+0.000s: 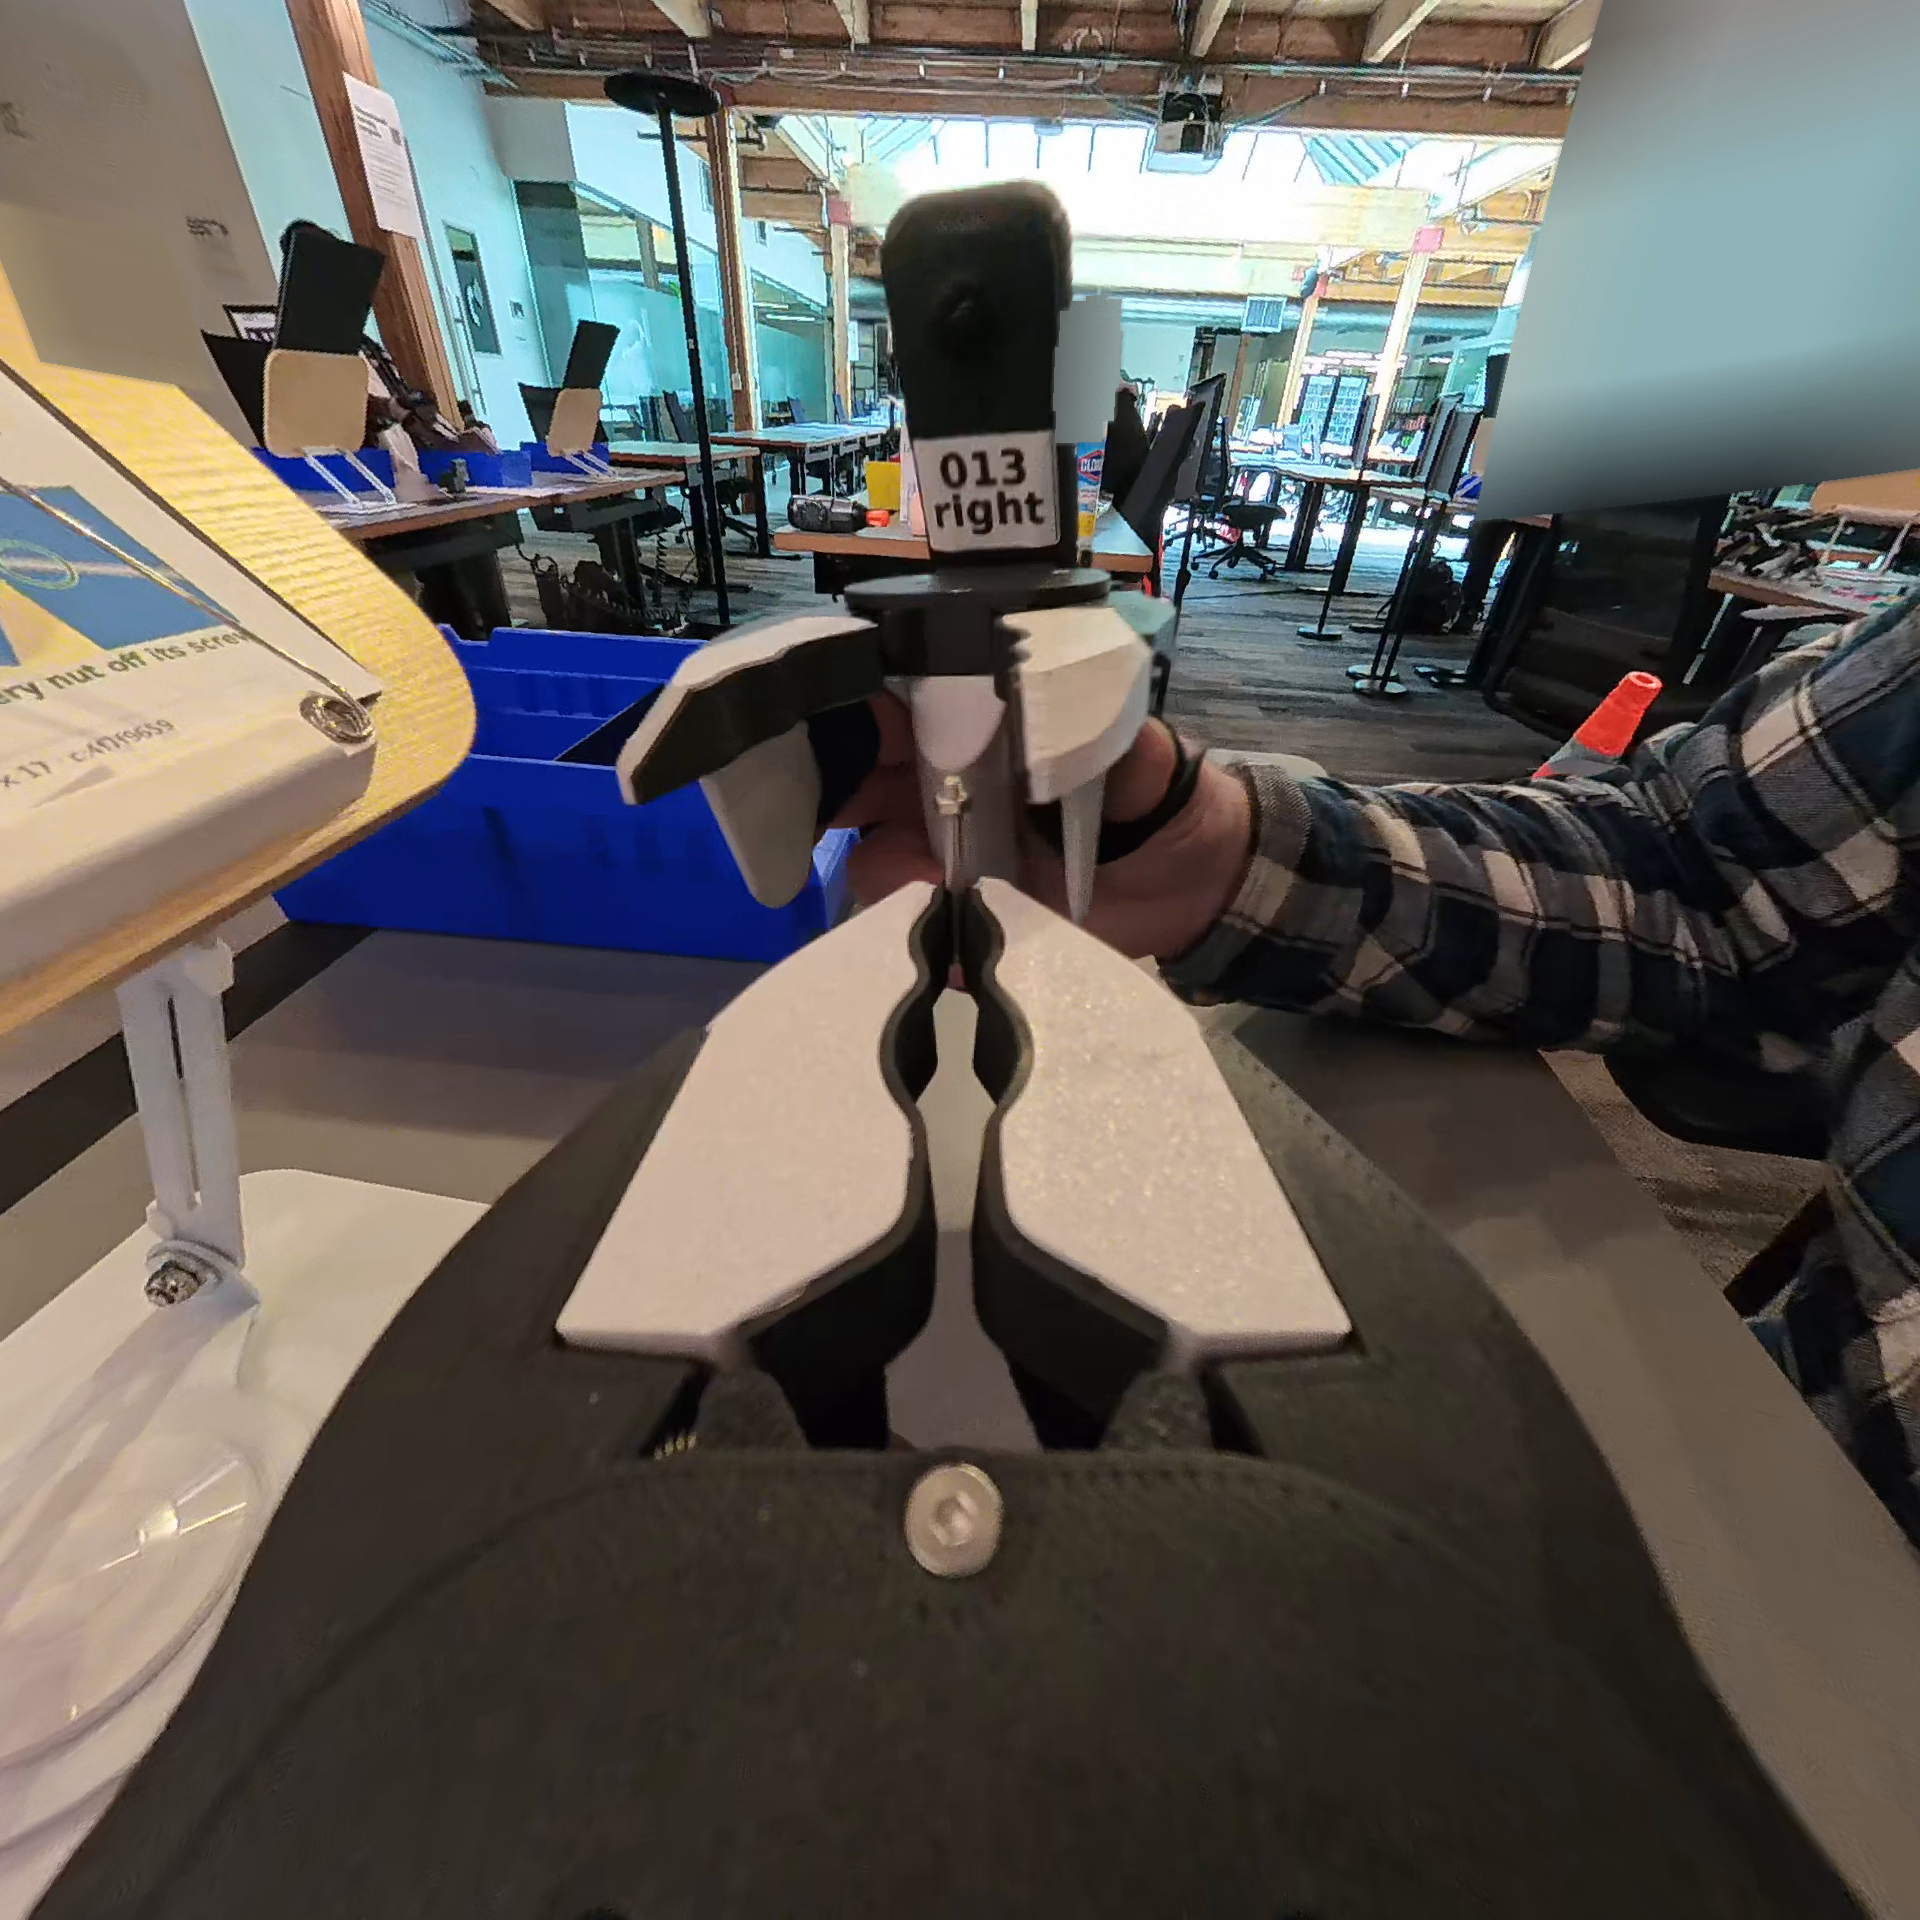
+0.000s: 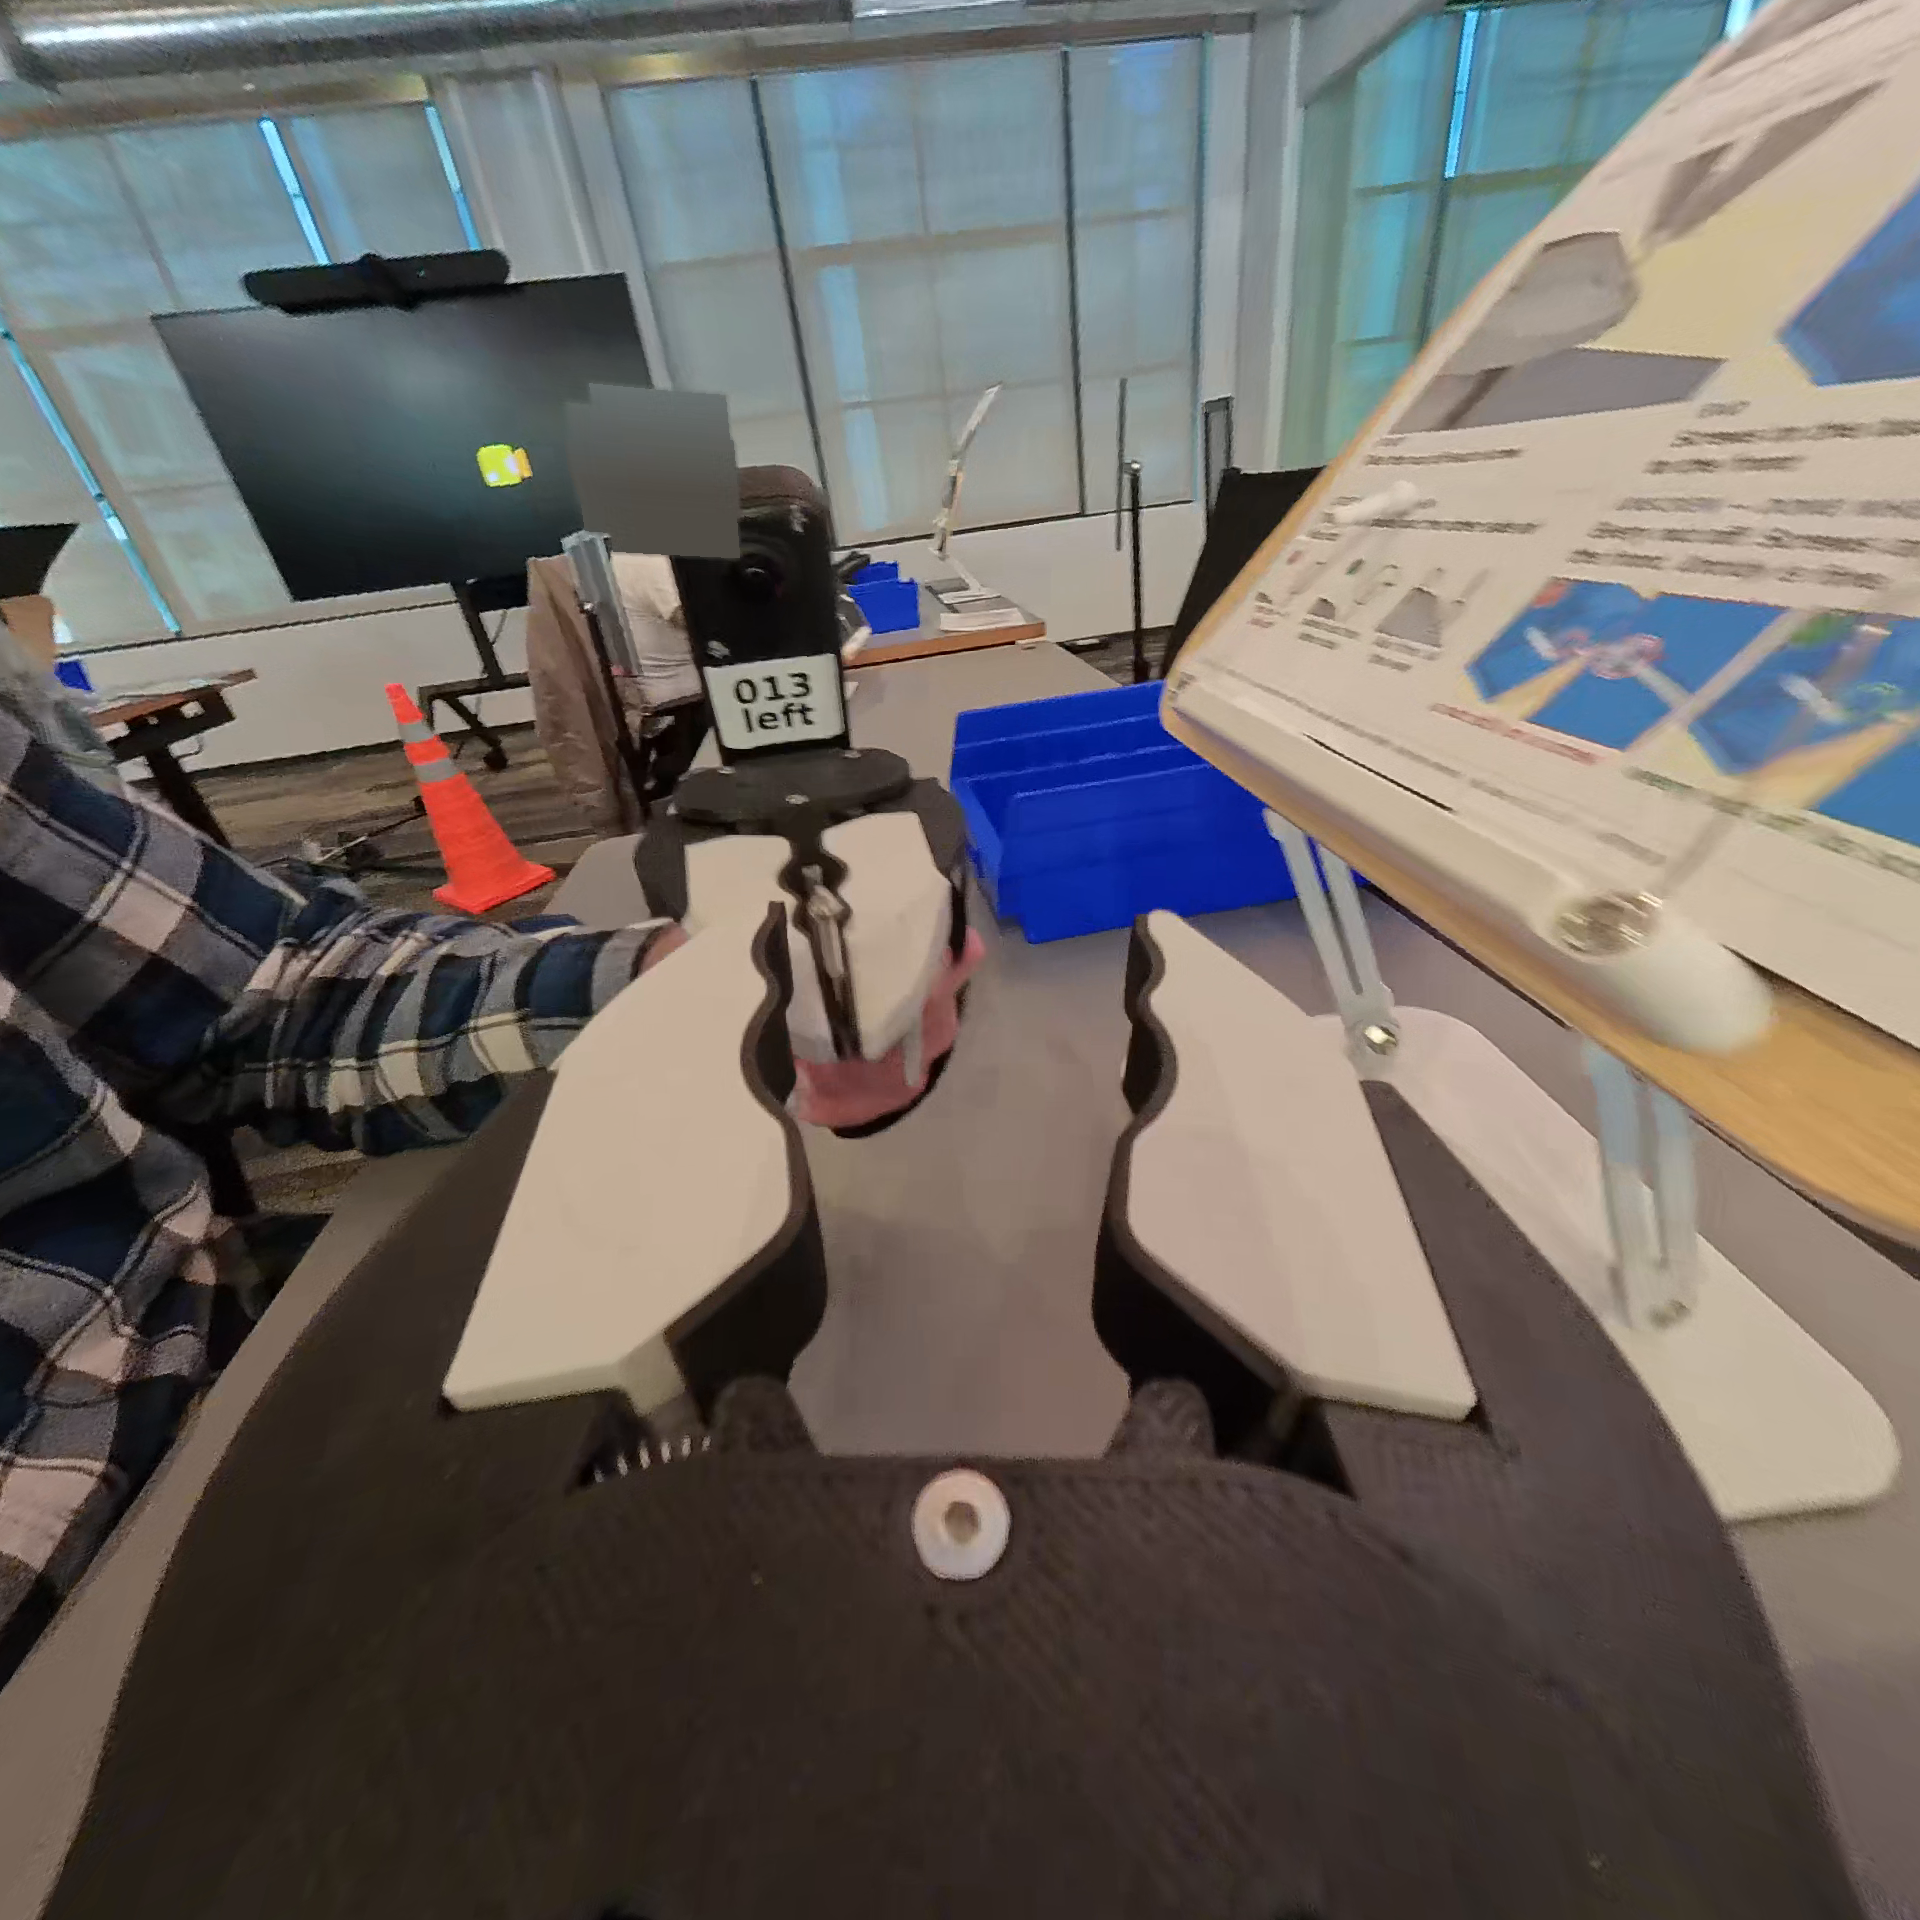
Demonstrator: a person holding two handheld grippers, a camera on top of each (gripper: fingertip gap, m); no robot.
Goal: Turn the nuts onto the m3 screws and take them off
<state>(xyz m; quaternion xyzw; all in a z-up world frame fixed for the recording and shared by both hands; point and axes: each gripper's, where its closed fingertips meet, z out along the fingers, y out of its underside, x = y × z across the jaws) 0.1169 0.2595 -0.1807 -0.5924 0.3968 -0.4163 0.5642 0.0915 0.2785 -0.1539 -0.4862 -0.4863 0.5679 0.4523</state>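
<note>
Open-plan workroom with timber ceiling beams, rows of desks and tall windows; in the foreground, a grey table [image 1: 499, 1039]. Far left in the left wrist view, a tilted wooden board with a printed instruction sheet [image 1: 156, 623] on a white stand. Just behind it, a blue bin [image 1: 520, 831] with dividers on the table. At centre, left hand-held gripper [image 1: 961, 904], white fingers [image 1: 831, 1039] closed together, tips pinching a thin metal screw [image 1: 954, 831] that stands upright above them, a small nut [image 1: 951, 798] threaded near its top. Directly behind the screw, right hand-held gripper [image 1: 914, 790], pointed back at the camera, fingers spread wide to either side of the screw and not touching it. To the right, a hand [image 1: 1143, 862] and plaid sleeve [image 1: 1558, 883] holding that gripper; beyond, an orange cone [image 1: 1610, 717] on the floor. From the right wrist view, the wide-open fingers [image 2: 665, 1143] frame the left gripper with the screw clamped in its closed tips.
</note>
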